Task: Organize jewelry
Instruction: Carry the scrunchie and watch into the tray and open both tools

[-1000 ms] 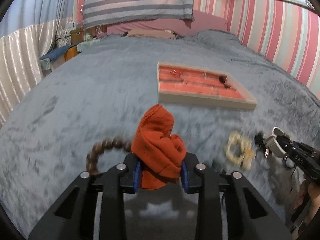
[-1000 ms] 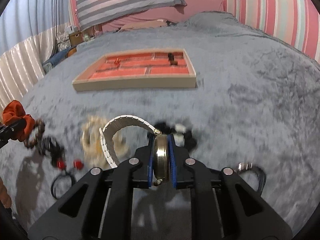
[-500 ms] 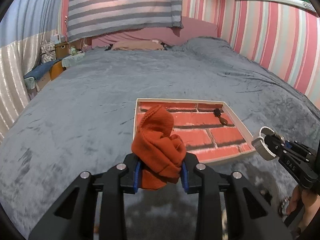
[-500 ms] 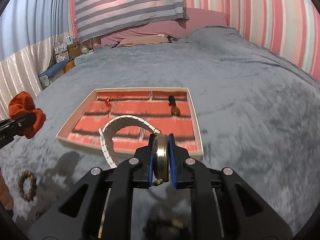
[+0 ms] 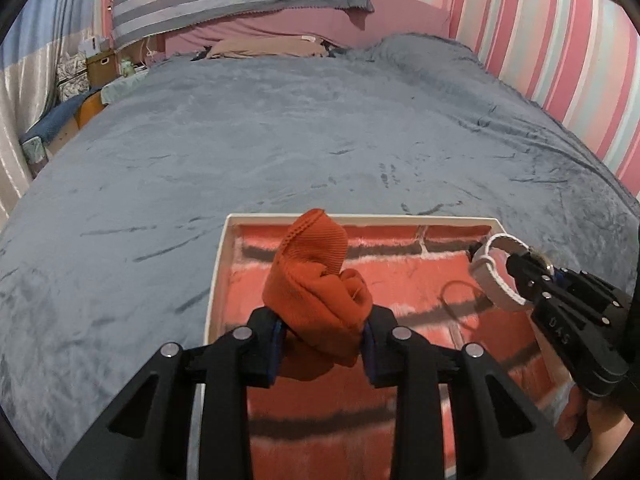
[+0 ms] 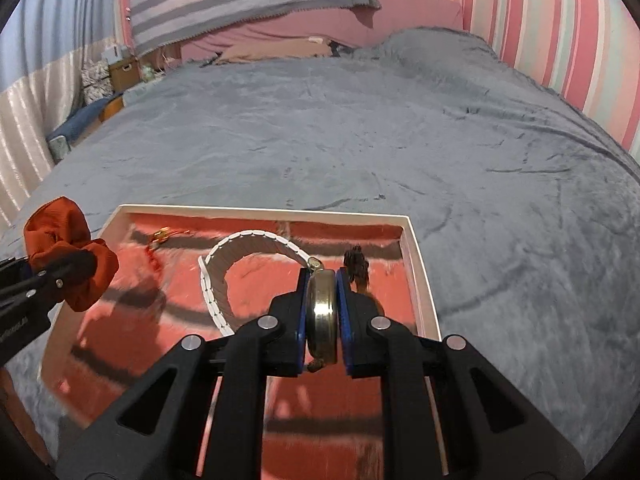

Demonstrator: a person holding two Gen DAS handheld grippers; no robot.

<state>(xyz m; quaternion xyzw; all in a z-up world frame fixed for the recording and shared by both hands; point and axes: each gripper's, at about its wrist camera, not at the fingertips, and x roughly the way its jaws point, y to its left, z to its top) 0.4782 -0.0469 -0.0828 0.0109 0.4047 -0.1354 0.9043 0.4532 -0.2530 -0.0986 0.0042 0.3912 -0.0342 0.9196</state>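
The left claw (image 5: 323, 334) grips an orange scrunchie (image 5: 316, 292) over the tray's (image 5: 216, 276) left rim. The right claw (image 6: 323, 312) clamps a watch (image 6: 322, 312) above the tray's right half, its rim just right; bare blanket (image 6: 400, 132) lies beyond.

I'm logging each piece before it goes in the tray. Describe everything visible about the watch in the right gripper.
The watch has a round, brass-coloured metal case, seen edge-on, and a white band of small segmented links arching up and to the left in a loop. The right gripper is shut on the case, its blue pads pressing both flat faces. It hangs above the red-lined tray, touching nothing else. The dial cannot be seen.
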